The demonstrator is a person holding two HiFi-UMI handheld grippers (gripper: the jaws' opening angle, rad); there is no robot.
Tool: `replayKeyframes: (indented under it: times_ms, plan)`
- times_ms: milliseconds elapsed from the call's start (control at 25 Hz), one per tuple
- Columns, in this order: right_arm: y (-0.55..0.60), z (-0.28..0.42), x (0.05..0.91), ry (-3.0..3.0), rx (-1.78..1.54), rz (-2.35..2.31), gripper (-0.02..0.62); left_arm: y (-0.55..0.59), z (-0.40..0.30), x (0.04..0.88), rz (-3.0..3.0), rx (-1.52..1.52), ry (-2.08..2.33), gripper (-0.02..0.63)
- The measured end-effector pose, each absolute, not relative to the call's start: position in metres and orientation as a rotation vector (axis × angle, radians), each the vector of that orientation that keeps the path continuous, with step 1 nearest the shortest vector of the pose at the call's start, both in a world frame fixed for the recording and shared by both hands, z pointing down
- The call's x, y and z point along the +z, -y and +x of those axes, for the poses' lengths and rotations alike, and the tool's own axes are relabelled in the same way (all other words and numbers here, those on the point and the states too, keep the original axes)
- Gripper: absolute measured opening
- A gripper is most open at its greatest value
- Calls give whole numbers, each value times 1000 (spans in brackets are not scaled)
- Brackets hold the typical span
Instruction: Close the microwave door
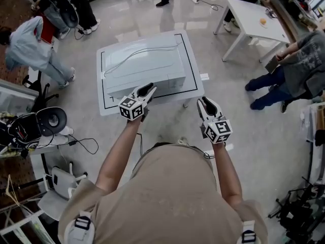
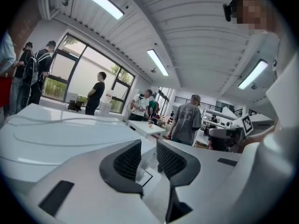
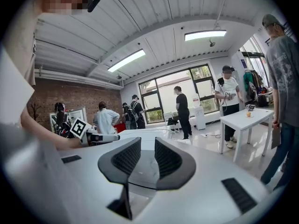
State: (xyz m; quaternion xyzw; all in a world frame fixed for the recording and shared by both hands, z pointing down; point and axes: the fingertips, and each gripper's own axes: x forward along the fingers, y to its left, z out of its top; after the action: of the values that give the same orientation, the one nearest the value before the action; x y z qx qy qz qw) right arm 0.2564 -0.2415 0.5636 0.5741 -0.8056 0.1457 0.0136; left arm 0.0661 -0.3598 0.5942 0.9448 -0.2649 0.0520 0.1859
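Head view: finds the white microwave on a low table, left gripper at its front edge, right gripper off past the table's corner. Left gripper view: shows jaws slightly spread, nothing between. Right gripper view: shows jaws parted too, empty.

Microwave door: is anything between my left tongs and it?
Nothing visible. The left tongs hang open and empty at the front edge of the white box-shaped microwave, with only bare white table near them; no door leaf shows swung out.
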Motion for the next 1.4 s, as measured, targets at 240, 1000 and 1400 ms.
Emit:
replayKeyframes:
  times_ms: [240, 1000, 1400]
  plan:
    - [261, 239, 534, 2600, 427, 1752, 97, 340, 26, 521, 2709, -63, 838, 91]
    - [272, 139, 511, 2733, 217, 1553, 109, 304, -129, 507, 2752, -34, 1145, 92]
    - [255, 110, 535, 2725, 276, 1535, 112, 288, -161, 533, 2683, -78, 1138, 92]
